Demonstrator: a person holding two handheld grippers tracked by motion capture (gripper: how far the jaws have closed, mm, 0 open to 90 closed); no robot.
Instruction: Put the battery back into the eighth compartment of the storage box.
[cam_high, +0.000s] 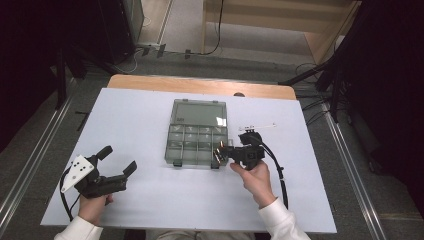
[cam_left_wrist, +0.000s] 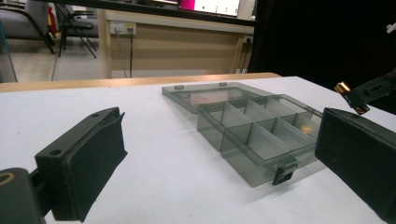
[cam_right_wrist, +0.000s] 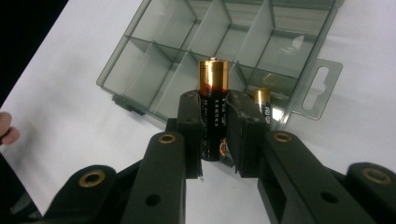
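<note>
Black-and-copper battery pinched in right gripper | centre frame, over grey organiser box | left gripper spread, lower left

1. Battery: black body w/ small white print, copper-gold top, thin orange-red band between.
2. 2nd battery: same black/gold.
3. Organizer box: see-thru smoke-grey, black latches.
4. Table: white top, wood far edge.
5. Right gripper: black, brass rivets.
6. Left gripper: black, grey-white plate w/ dark dots.
7. Sleeves: white.
</note>
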